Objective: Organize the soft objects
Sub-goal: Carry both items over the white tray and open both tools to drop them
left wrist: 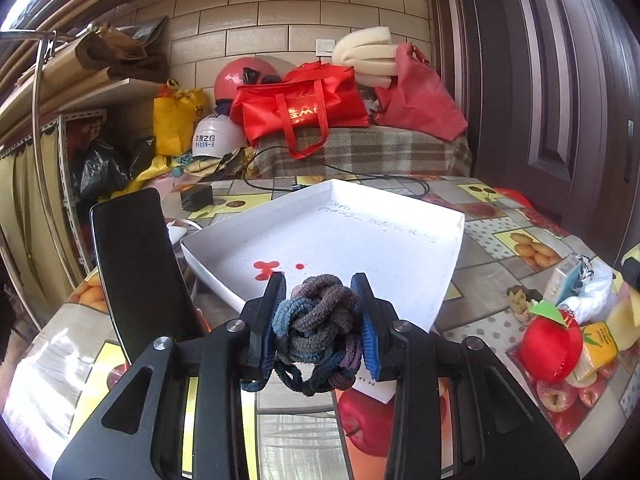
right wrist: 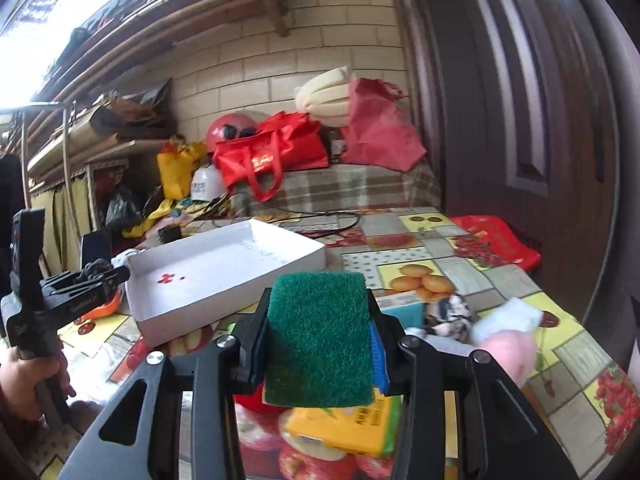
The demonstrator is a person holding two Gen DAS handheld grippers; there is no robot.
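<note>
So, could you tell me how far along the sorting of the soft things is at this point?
Nothing looks placed yet: the white box holds no objects, only red marks. In hand: the left gripper is shut on a bundle of hair ties at the box's near edge, and the right gripper is shut on a green scouring pad. Left on the table: the red plush apple and a pink soft item.
</note>
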